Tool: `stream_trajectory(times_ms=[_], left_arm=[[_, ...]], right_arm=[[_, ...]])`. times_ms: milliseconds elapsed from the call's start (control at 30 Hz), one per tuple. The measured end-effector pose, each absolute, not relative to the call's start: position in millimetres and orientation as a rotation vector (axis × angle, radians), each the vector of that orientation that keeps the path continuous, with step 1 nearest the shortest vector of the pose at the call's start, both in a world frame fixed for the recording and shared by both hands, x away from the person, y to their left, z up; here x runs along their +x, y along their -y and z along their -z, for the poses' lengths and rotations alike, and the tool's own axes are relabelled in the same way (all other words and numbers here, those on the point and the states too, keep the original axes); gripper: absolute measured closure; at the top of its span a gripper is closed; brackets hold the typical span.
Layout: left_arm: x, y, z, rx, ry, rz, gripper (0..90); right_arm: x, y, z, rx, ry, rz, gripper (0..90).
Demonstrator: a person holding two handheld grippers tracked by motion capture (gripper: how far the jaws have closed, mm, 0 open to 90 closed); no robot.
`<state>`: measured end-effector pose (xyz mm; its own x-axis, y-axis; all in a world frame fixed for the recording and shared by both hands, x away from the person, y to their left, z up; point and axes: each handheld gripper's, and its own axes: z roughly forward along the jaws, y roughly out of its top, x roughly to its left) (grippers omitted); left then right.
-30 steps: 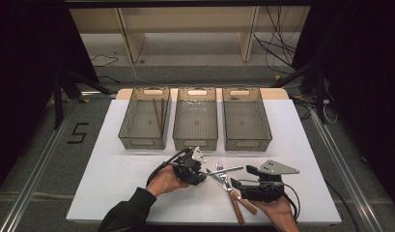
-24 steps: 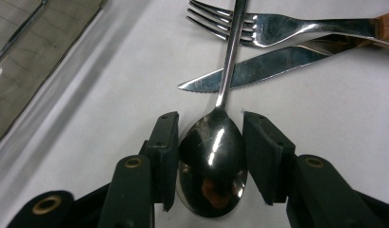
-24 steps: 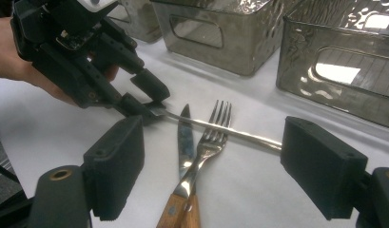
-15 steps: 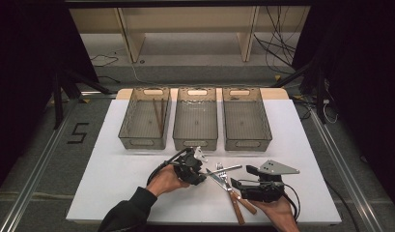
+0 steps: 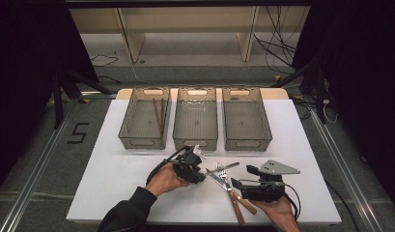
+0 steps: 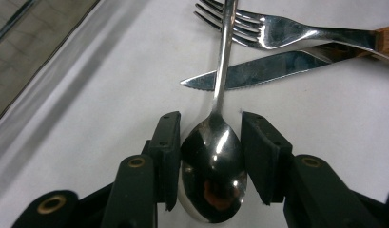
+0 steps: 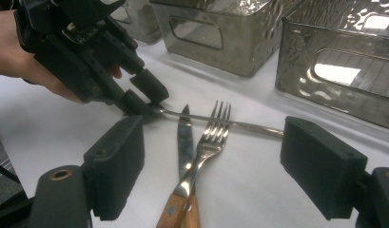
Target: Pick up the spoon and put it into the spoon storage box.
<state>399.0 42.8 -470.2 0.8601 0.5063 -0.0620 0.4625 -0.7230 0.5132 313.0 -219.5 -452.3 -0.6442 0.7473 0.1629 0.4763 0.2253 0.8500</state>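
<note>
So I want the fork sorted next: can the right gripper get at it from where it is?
Probably yes: the right gripper is open and faces the fork, though the spoon handle crosses its tines.

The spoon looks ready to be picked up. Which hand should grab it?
Left. Its tool already has the spoon bowl between its jaws. The right tool stands open farther off, facing the fork and knife.

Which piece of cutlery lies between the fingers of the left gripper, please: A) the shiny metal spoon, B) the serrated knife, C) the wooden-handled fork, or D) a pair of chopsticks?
A: in the left gripper view the shiny metal spoon has its bowl between the left gripper fingers, while the fork and knife lie farther off.
</note>
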Motion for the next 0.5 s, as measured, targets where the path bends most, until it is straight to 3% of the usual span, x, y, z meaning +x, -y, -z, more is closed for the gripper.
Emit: stream_trajectory(times_ms=[167,200,267,500], left_arm=[[399.7,-44.5,468.0,2.491,-0.710,-0.108,61.8],[399.4,-44.8,466.4,2.480,-0.701,-0.109,65.1],[398.9,-44.9,463.2,2.462,-0.699,-0.136,84.0],[403.1,-43.5,471.8,2.498,-0.730,-0.119,78.2]], right_arm=[[312.9,219.8,452.1,1.148,-2.221,-1.384,23.6],[312.8,219.7,452.2,1.147,-2.222,-1.385,23.7],[312.9,219.6,452.3,1.147,-2.223,-1.384,23.6],[313.0,220.0,452.3,1.149,-2.222,-1.384,23.7]])
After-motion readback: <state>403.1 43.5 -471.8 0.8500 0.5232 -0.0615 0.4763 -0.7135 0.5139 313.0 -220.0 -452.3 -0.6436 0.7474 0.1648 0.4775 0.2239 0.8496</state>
